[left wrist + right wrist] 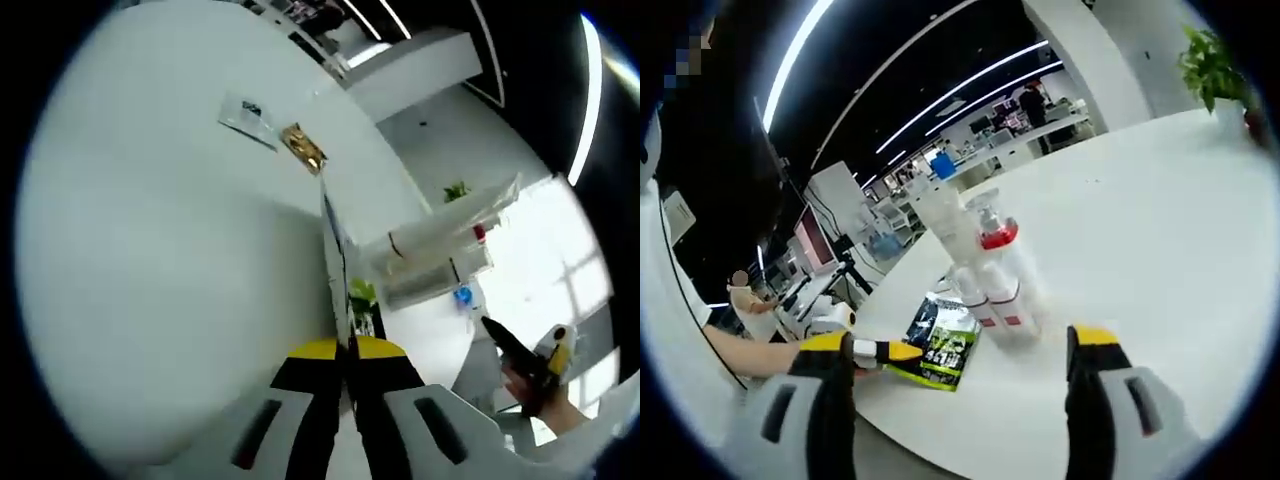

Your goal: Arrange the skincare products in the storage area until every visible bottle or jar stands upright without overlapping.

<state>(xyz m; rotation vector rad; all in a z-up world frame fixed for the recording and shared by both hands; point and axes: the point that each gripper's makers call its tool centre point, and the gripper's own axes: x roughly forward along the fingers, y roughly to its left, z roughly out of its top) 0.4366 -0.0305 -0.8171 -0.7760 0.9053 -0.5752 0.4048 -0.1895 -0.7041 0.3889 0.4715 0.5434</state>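
Right gripper view has your right gripper with its fingers spread wide and holding nothing, framing a cluster of white skincare bottles with red bands that stands on the white worktop just ahead. A pump bottle with a red collar rises among them, and a dark green sachet lies flat beside their bases, near your left-hand finger. How many bottles are in the cluster is hard to make out. In the left gripper view your left gripper has its fingers pressed together on nothing over bare worktop, where a gold packet and a pale sachet lie far off. An office with ceiling light strips stretches behind.
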